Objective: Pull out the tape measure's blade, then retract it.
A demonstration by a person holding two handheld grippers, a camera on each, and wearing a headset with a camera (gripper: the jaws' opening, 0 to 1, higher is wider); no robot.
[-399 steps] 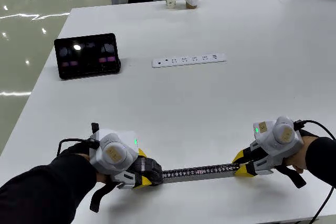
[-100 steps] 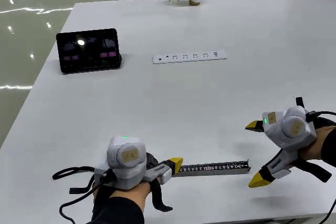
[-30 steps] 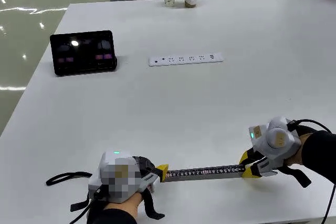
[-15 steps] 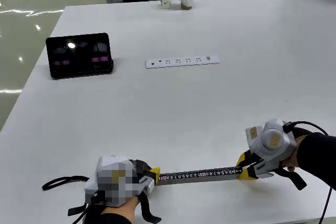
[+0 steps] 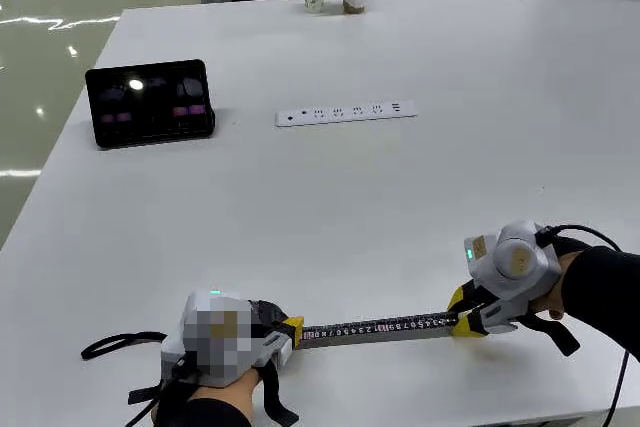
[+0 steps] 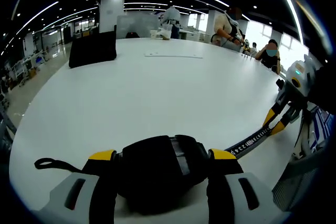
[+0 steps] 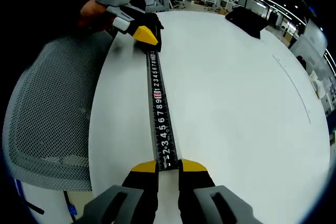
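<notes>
Right gripper view: right gripper [image 7: 168, 167] pinches the blade [image 7: 157, 108]; it runs straight to the case [image 6: 160, 174] your left gripper [image 6: 163, 155] clamps.

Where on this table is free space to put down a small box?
The wide bare middle of the table, between the power strip and the blade, is free. So is the right side beyond the power strip. The near edge is crowded: left gripper, tape measure, blade, right gripper. The tablet occupies the left side.
</notes>
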